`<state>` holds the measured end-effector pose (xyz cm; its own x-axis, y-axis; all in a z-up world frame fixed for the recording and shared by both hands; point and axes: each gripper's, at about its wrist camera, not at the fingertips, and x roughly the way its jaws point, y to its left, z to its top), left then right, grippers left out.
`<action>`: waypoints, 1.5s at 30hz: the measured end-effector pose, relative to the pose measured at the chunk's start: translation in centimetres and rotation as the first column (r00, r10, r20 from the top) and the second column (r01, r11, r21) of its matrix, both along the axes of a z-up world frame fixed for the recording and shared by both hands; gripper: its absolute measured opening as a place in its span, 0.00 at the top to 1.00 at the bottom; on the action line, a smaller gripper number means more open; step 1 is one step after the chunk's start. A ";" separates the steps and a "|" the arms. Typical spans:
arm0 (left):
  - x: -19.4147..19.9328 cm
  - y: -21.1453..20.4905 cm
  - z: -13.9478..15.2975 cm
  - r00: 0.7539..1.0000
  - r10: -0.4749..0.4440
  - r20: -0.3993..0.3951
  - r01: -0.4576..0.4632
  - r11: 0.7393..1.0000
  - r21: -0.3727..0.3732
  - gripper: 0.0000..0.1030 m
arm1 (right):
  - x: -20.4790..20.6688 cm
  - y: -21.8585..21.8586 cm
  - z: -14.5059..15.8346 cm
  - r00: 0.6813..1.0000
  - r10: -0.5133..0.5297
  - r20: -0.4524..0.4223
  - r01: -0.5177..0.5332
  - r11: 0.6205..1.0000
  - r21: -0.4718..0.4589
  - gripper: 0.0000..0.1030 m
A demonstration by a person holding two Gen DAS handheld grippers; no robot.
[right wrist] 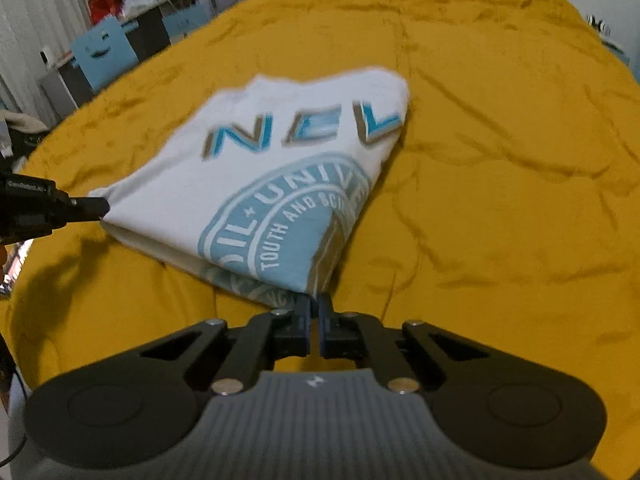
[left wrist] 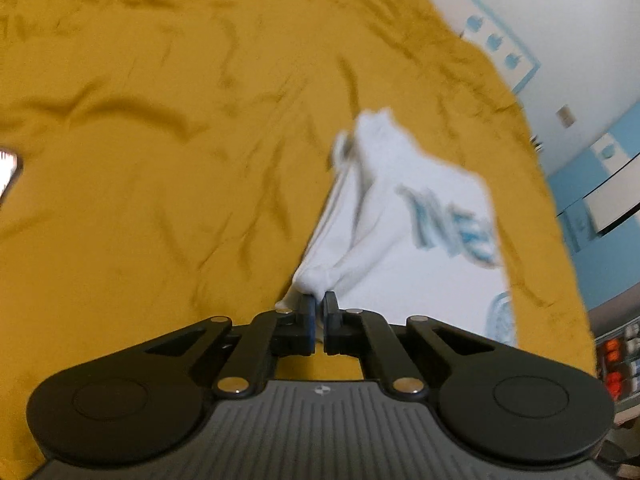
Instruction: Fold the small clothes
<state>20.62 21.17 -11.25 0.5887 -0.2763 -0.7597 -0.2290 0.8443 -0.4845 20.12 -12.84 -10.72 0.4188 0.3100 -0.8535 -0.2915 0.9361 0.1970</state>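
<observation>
Here, both grippers, left gripper [left wrist: 319, 300], right gripper [right wrist: 314, 304], clamped on shirt [right wrist: 280, 168]

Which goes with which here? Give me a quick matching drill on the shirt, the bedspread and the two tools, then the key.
Column 1:
1. white T-shirt
2. bedspread
3. left tool
4. right tool

Column 2:
A. mustard yellow, wrinkled
B. shut on the corner with the round blue print
C. folded, blue lettering on top
D. shut on a bunched plain white corner

Pairs: 1-C, 2-A, 3-D, 4-B
</observation>
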 end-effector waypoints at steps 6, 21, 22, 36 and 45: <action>-0.4 -0.4 -1.6 0.999 -0.019 -0.025 0.020 1.000 0.023 0.96 | -0.1 -0.3 -2.2 0.999 -0.019 -0.043 0.019 1.000 -0.008 1.00; -0.8 -0.5 6.0 0.991 -0.103 0.091 0.089 0.985 0.147 0.89 | 0.2 -3.2 3.2 0.995 -0.074 0.062 0.071 0.997 0.041 1.00; -0.2 -0.9 6.4 0.987 -0.115 0.108 0.098 0.983 0.153 0.89 | 0.9 -3.1 3.5 0.994 -0.080 0.078 0.076 0.996 0.052 1.00; 7.5 -3.8 0.6 0.984 -0.160 0.079 0.144 0.975 0.168 0.93 | 8.1 1.1 -0.5 0.993 -0.066 0.099 0.061 0.996 0.060 0.91; 7.0 -3.2 -2.0 0.985 -0.160 0.057 0.150 0.977 0.155 0.90 | 8.9 0.5 -3.7 0.997 -0.073 0.037 0.070 0.994 0.080 0.93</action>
<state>27.64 18.01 -13.27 0.5994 -0.2549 -0.7588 -0.0603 0.9309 -0.3603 29.02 -12.39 -14.43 0.4757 0.3430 -0.8100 -0.2332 0.9371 0.2599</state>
